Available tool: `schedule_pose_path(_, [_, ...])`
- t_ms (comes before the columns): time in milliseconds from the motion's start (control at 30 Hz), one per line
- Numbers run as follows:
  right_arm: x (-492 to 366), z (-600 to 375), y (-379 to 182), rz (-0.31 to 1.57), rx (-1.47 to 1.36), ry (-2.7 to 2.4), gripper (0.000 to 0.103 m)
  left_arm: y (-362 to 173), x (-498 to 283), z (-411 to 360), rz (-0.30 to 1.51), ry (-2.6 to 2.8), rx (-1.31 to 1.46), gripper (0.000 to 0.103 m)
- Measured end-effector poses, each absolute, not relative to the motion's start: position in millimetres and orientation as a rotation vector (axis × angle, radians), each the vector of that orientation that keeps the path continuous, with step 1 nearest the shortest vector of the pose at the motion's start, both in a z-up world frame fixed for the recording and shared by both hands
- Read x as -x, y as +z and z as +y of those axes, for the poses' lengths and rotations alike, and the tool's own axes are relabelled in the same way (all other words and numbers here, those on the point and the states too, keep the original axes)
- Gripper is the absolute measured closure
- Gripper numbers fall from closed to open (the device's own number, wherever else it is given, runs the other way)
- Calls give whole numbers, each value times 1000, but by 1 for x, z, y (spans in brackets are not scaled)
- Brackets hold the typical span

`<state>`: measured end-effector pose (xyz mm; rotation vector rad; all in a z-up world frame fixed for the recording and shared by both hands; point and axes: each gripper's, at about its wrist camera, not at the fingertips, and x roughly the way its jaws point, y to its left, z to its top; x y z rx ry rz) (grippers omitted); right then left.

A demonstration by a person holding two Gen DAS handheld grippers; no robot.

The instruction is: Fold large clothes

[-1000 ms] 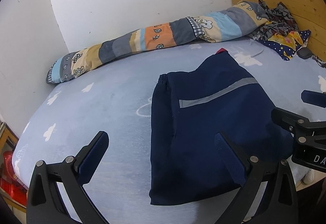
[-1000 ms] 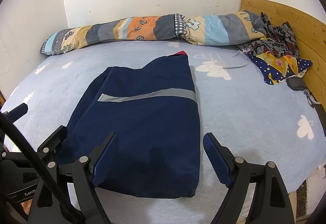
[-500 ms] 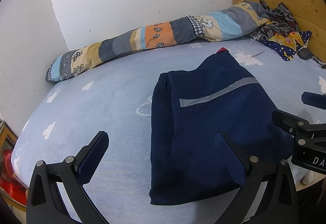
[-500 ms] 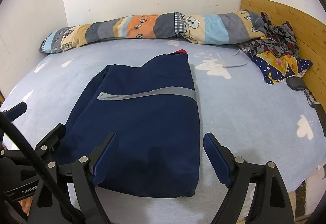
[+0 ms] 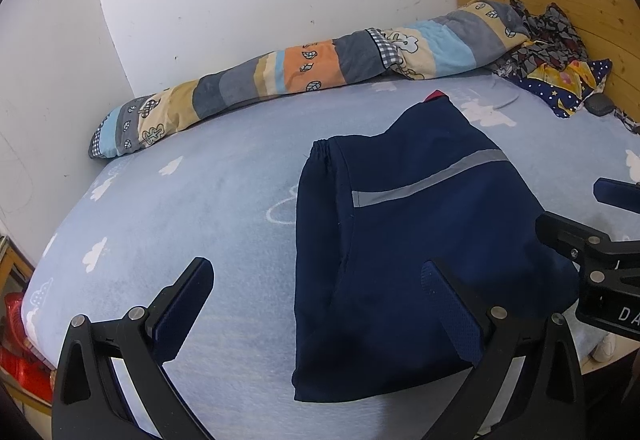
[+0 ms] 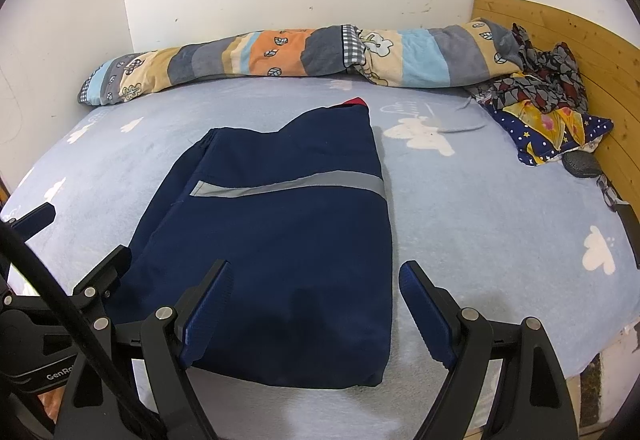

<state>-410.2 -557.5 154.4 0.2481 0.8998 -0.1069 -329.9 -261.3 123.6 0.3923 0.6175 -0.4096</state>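
Black tool (image 6: 314, 310), blue pads (image 6: 206, 306), silver screws

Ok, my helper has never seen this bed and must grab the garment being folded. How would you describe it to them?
Start at the light blue cloud-print bed sheet and look at its near middle, in front of the long striped bolster. The folded navy garment lies flat there. Unlike the patterned clothes heaped by the wooden headboard, it is plain dark blue with one grey reflective stripe.

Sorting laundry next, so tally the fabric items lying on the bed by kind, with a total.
Folded navy garment: 1
Rolled patchwork quilt: 1
Crumpled patterned clothes pile: 1 pile; separate pieces cannot be told
Total: 3
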Motion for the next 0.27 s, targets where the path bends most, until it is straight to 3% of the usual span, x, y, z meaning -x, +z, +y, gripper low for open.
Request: schedule_pose_path(267, [411, -559, 156, 895, -252, -109, 14, 127, 328, -255, 645, -422, -353, 0])
